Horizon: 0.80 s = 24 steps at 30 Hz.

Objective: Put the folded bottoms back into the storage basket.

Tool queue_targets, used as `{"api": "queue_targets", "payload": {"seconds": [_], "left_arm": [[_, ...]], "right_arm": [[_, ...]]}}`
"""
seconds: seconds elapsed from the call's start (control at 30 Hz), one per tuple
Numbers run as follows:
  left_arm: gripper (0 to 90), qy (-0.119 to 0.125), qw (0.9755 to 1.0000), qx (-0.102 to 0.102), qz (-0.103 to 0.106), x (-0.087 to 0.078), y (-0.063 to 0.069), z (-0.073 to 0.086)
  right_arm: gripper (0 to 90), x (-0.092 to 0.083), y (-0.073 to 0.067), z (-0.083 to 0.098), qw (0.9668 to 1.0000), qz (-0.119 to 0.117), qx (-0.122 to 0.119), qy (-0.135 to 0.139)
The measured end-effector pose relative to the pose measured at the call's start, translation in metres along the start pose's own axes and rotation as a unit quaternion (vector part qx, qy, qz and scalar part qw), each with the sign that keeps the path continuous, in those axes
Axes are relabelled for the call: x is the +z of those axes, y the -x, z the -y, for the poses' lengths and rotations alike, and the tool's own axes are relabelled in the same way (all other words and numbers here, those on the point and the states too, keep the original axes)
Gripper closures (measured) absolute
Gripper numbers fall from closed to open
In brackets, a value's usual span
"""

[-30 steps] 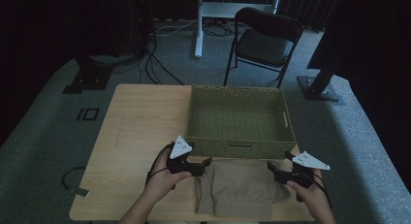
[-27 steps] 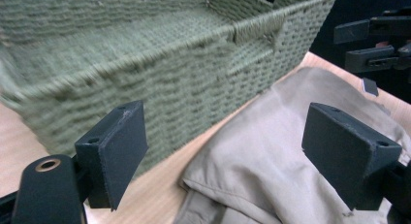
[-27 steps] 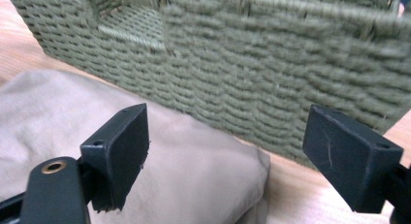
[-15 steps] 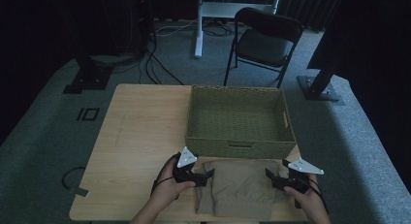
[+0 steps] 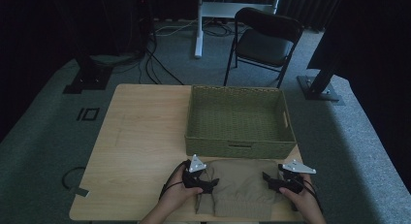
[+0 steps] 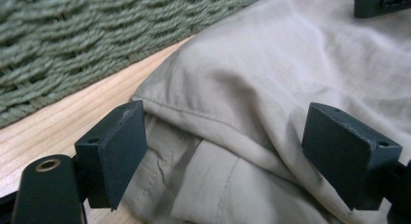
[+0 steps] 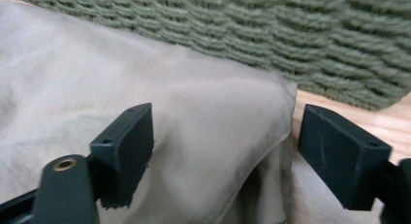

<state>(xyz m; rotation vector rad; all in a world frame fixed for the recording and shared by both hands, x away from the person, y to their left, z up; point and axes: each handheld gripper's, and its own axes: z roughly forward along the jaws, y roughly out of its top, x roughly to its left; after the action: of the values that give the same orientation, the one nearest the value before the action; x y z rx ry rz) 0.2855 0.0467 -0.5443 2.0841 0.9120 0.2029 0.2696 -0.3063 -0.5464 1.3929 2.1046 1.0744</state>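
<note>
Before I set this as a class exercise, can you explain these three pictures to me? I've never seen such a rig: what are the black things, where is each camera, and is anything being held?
No robot here: a person holds a hand-held gripping tool in each hand. The high view looks down on a wooden table, with the left tool and the right tool at either side of a folded beige garment. Behind it stands a green woven basket.

The other two pictures come from small cameras riding on the tools, looking along their two black jaws. In the left gripper view the jaws stand wide apart over the garment's folded edge; in the right gripper view they straddle its corner, having just closed a little. The pads do not seem to press the cloth, so nothing is held yet.
</note>
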Motion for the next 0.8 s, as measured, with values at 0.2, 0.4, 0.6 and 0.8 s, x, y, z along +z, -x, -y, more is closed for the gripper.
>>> {"api": "queue_targets", "payload": {"seconds": [0.2,0.4,0.6,0.8], "left_arm": [[15.6,-0.012,0.9999,-0.006,-0.008,0.006,-0.004,0.002],[14.4,-0.013,0.9998,0.007,-0.013,0.010,-0.004,0.000],[12.5,-0.017,0.9995,0.014,-0.022,0.013,-0.002,-0.002],[14.5,-0.020,0.9990,0.024,-0.033,0.015,0.002,-0.003]], "right_arm": [[18.2,0.006,0.002,0.002,0.9998,0.003,0.012,-0.013],[17.2,0.009,0.002,0.003,0.9995,0.004,0.026,-0.017],[17.3,0.010,-0.001,0.002,0.9997,0.008,0.009,-0.022],[21.3,0.011,-0.005,0.002,0.9997,0.012,-0.002,-0.024]]}}
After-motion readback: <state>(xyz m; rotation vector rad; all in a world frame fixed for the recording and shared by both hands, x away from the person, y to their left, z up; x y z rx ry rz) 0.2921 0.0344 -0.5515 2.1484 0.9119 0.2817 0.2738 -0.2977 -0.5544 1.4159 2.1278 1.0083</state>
